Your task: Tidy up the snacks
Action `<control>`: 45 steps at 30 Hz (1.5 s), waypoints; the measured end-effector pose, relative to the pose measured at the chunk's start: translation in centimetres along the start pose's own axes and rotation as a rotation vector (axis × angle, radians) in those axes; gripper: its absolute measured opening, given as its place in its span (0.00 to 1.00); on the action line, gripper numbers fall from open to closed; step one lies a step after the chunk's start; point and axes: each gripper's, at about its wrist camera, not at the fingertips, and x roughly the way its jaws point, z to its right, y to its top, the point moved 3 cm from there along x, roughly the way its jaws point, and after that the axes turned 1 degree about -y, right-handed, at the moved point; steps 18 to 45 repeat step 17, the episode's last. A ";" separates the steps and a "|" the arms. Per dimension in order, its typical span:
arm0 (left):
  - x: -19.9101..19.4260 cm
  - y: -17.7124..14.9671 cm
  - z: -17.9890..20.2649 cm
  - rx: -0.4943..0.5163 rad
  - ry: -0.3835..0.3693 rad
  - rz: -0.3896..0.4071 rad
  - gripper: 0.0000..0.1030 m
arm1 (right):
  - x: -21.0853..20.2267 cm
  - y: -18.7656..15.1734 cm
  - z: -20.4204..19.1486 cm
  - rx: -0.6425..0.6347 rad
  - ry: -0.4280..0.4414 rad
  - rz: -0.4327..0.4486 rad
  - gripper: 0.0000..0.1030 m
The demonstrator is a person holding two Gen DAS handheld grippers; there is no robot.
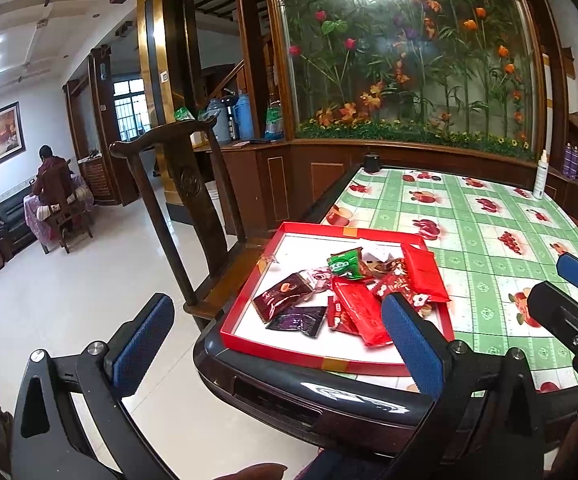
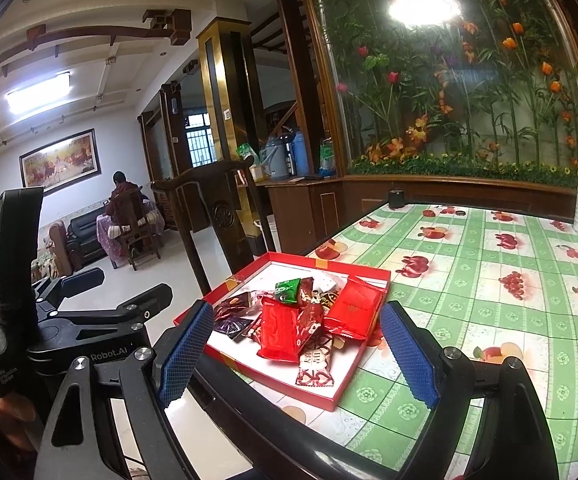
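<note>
A table covered with a green checked fruit-print cloth point(image 2: 489, 280) carries a shallow red cardboard tray with a white floor point(image 1: 249, 288) at its near corner. A heap of wrapped snacks point(image 2: 305, 312), mostly red packets, lies inside the tray. The left gripper point(image 1: 277, 344) and right gripper point(image 2: 297, 352) hover before it, blue-padded jaws spread apart, holding nothing.

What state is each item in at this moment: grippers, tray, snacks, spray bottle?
left gripper: open, empty, short of the tray.
right gripper: open, empty.
red tray: lidless, at the table corner.
snack packets: sealed, heaped loosely inside the tray.
spray bottle: upright, at the table's far edge.
</note>
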 end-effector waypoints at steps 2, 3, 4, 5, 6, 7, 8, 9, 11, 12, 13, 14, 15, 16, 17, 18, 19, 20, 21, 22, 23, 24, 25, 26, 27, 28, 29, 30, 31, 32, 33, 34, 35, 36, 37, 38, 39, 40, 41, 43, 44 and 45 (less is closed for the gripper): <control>0.3 0.0 -0.1 -0.002 0.003 -0.005 1.00 | 0.4 0.1 -0.3 -0.004 0.007 -0.001 0.85; 0.4 0.0 -0.2 -0.003 0.005 -0.007 1.00 | 0.5 0.2 -0.3 -0.006 0.011 -0.001 0.85; 0.6 0.0 -0.2 -0.004 0.007 -0.010 1.00 | 0.7 0.3 -0.4 -0.008 0.013 -0.001 0.85; 0.7 0.0 -0.2 -0.004 0.007 -0.013 1.00 | 1.0 0.5 -0.5 -0.009 0.016 -0.003 0.85; 0.9 0.0 -0.2 -0.003 0.007 -0.017 1.00 | 1.2 0.5 -0.5 -0.010 0.020 -0.005 0.85; 1.2 0.0 -0.2 0.000 0.006 -0.022 1.00 | 1.4 0.6 -0.6 -0.011 0.023 -0.007 0.85; 1.3 0.0 -0.2 0.000 0.007 -0.024 1.00 | 1.6 0.6 -0.6 -0.012 0.025 -0.008 0.85; 1.5 0.0 -0.2 0.000 0.008 -0.026 1.00 | 1.7 0.7 -0.6 -0.013 0.027 -0.009 0.85; 1.8 -0.1 -0.2 0.000 0.010 -0.031 1.00 | 2.1 0.7 -0.6 -0.013 0.028 -0.012 0.85; 1.9 -0.1 -0.2 0.001 0.012 -0.030 1.00 | 2.3 0.7 -0.5 -0.012 0.030 -0.013 0.85; 2.1 -0.1 -0.1 0.002 0.014 -0.028 1.00 | 2.5 0.7 -0.4 -0.009 0.032 -0.016 0.85; 2.1 -0.1 -0.1 0.003 0.017 -0.024 1.00 | 2.7 0.6 -0.3 -0.007 0.032 -0.018 0.85; 2.2 -0.1 0.0 0.003 0.017 -0.016 1.00 | 3.0 0.6 -0.1 -0.005 0.033 -0.022 0.85; 2.2 0.0 0.2 0.002 0.010 -0.012 1.00 | 3.2 0.6 0.1 -0.003 0.032 -0.027 0.85; 2.3 0.2 0.3 0.002 0.004 -0.014 1.00 | 3.3 0.5 0.3 -0.003 0.029 -0.030 0.85; 2.3 0.2 0.3 0.002 0.004 -0.014 1.00 | 3.3 0.5 0.3 -0.003 0.029 -0.030 0.85; 2.3 0.2 0.3 0.002 0.004 -0.014 1.00 | 3.3 0.5 0.3 -0.003 0.029 -0.030 0.85; 2.3 0.2 0.3 0.002 0.004 -0.014 1.00 | 3.3 0.5 0.3 -0.003 0.029 -0.030 0.85; 2.3 0.2 0.3 0.002 0.004 -0.014 1.00 | 3.3 0.5 0.3 -0.003 0.029 -0.030 0.85; 2.3 0.2 0.3 0.002 0.004 -0.014 1.00 | 3.3 0.5 0.3 -0.003 0.029 -0.030 0.85; 2.3 0.2 0.3 0.002 0.004 -0.014 1.00 | 3.3 0.5 0.3 -0.003 0.029 -0.030 0.85; 2.3 0.2 0.3 0.002 0.004 -0.014 1.00 | 3.3 0.5 0.3 -0.003 0.029 -0.030 0.85; 2.3 0.2 0.3 0.002 0.004 -0.014 1.00 | 3.3 0.5 0.3 -0.003 0.029 -0.030 0.85; 2.3 0.2 0.3 0.002 0.004 -0.014 1.00 | 3.3 0.5 0.3 -0.003 0.029 -0.030 0.85; 2.3 0.2 0.3 0.002 0.004 -0.014 1.00 | 3.3 0.5 0.3 -0.003 0.029 -0.030 0.85; 2.3 0.2 0.3 0.002 0.004 -0.014 1.00 | 3.3 0.5 0.3 -0.003 0.029 -0.030 0.85; 2.3 0.2 0.3 0.002 0.004 -0.014 1.00 | 3.3 0.5 0.3 -0.003 0.029 -0.030 0.85; 2.3 0.2 0.3 0.002 0.004 -0.014 1.00 | 3.3 0.5 0.3 -0.003 0.029 -0.030 0.85; 2.3 0.2 0.3 0.002 0.004 -0.014 1.00 | 3.3 0.5 0.3 -0.003 0.029 -0.030 0.85; 2.3 0.2 0.3 0.002 0.004 -0.014 1.00 | 3.3 0.5 0.3 -0.003 0.029 -0.030 0.85; 2.3 0.2 0.3 0.002 0.004 -0.014 1.00 | 3.3 0.5 0.3 -0.003 0.029 -0.030 0.85; 2.3 0.2 0.3 0.002 0.004 -0.014 1.00 | 3.3 0.5 0.3 -0.003 0.029 -0.030 0.85; 2.3 0.2 0.3 0.002 0.004 -0.014 1.00 | 3.3 0.5 0.3 -0.003 0.029 -0.030 0.85; 2.3 0.2 0.3 0.002 0.004 -0.014 1.00 | 3.3 0.5 0.3 -0.003 0.029 -0.030 0.85; 2.3 0.2 0.3 0.002 0.004 -0.014 1.00 | 3.3 0.5 0.3 -0.003 0.029 -0.030 0.85; 2.3 0.2 0.3 0.002 0.004 -0.014 1.00 | 3.3 0.5 0.3 -0.003 0.029 -0.030 0.85; 2.3 0.2 0.3 0.002 0.004 -0.014 1.00 | 3.3 0.5 0.3 -0.003 0.029 -0.030 0.85; 2.3 0.2 0.3 0.002 0.004 -0.014 1.00 | 3.3 0.5 0.3 -0.003 0.029 -0.030 0.85; 2.3 0.2 0.3 0.002 0.004 -0.014 1.00 | 3.3 0.5 0.3 -0.003 0.029 -0.030 0.85; 2.3 0.2 0.3 0.002 0.004 -0.014 1.00 | 3.3 0.5 0.3 -0.003 0.029 -0.030 0.85; 2.3 0.2 0.3 0.002 0.004 -0.014 1.00 | 3.3 0.5 0.3 -0.003 0.029 -0.030 0.85; 2.3 0.2 0.3 0.002 0.004 -0.014 1.00 | 3.3 0.5 0.3 -0.003 0.029 -0.030 0.85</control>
